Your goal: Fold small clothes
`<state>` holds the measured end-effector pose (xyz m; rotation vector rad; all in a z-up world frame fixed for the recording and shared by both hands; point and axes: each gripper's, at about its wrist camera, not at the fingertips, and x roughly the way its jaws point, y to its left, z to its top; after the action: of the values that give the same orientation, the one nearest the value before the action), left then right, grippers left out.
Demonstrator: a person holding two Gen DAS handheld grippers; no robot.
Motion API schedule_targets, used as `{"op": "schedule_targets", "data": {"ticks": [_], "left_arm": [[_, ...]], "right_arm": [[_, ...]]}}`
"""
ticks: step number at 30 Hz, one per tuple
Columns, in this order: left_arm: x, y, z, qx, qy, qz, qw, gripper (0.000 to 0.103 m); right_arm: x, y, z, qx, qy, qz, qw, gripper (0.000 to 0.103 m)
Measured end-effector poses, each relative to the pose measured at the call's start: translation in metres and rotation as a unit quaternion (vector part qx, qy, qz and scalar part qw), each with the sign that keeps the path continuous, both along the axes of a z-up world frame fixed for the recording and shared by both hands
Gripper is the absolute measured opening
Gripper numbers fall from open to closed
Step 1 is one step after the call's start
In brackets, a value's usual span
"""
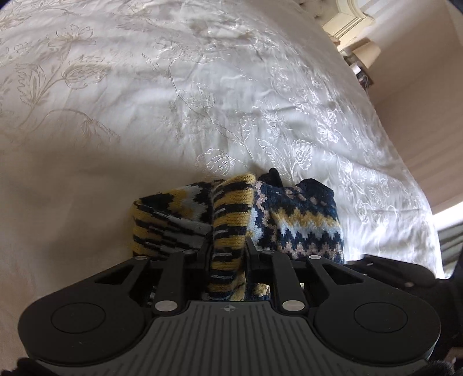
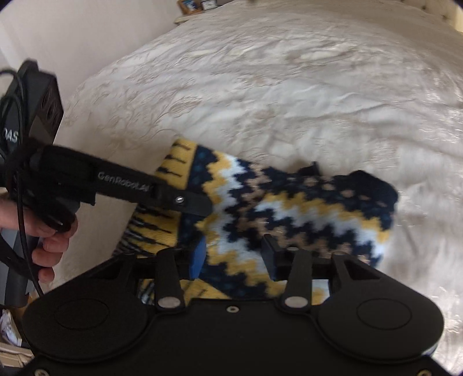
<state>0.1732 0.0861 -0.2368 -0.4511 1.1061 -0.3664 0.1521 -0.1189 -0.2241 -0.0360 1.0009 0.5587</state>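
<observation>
Clamping a bunched ridge of the knitted garment [image 1: 231, 222], the left gripper [image 1: 227, 245] has its fingers pressed into the yellow-and-black striped band from both sides, fabric running back between them toward the gripper body. Right gripper [image 2: 234, 254] is different: jaws apart, a blue pad [image 2: 198, 257] showing on the left finger, the zigzag part of the knit lying between the fingers but not squeezed; can't tell whether the tips touch the fabric. From the right wrist view the left gripper's finger [image 2: 185, 199] reaches in from the left and ends on the garment near the striped cuff, with a hand [image 2: 46, 240] wrapped round its handle and a black cable [image 2: 21, 202] hanging past it. Garment itself is a small patterned piece, navy, yellow, white and tan zigzags, crumpled and partly doubled over, lying on the cream embroidered bedspread [image 1: 144, 101] close to both grippers. Right wrist picture is blurred. Beyond the bed: pale wall, a framed picture [image 2: 189, 5] on a ledge at the far edge.
</observation>
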Motion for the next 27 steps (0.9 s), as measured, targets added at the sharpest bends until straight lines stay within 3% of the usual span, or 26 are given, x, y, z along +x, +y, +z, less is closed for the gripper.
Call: {"op": "schedule_targets", "data": {"ticks": [4,8,14,18,21,24,26,27], "left_arm": [[-0.002,0.001,0.002,-0.011,0.000,-0.010,0.9999,0.019],[-0.009,0.009,0.006,-0.027,-0.002,-0.013,0.9995,0.019],[-0.020,0.034,0.014,-0.035,-0.001,-0.008,0.9994,0.019],[-0.014,0.047,-0.004,-0.021,0.020,-0.007,0.9995,0.020],[-0.004,0.052,-0.022,0.005,0.040,0.003,0.9992,0.034],[-0.002,0.060,-0.016,0.021,0.024,0.025,0.9992,0.045],[-0.005,0.067,-0.003,0.047,-0.002,0.041,0.9981,0.045],[-0.007,0.070,0.005,0.061,-0.015,0.050,0.9968,0.045]], "right_arm": [[0.003,0.022,-0.008,-0.006,-0.003,0.016,1.000,0.051],[-0.002,0.035,-0.004,0.003,-0.004,0.028,1.000,0.030],[-0.016,0.058,0.005,-0.001,-0.022,0.050,0.999,0.028],[-0.014,0.073,-0.006,-0.005,-0.009,0.049,0.999,0.028],[-0.005,0.085,-0.018,-0.018,0.007,0.050,0.999,0.028],[0.001,0.083,-0.011,-0.012,0.009,0.034,0.999,0.036],[-0.004,0.071,0.004,0.003,-0.006,0.018,1.000,0.060],[-0.009,0.063,0.011,0.011,-0.016,0.008,1.000,0.062]]}}
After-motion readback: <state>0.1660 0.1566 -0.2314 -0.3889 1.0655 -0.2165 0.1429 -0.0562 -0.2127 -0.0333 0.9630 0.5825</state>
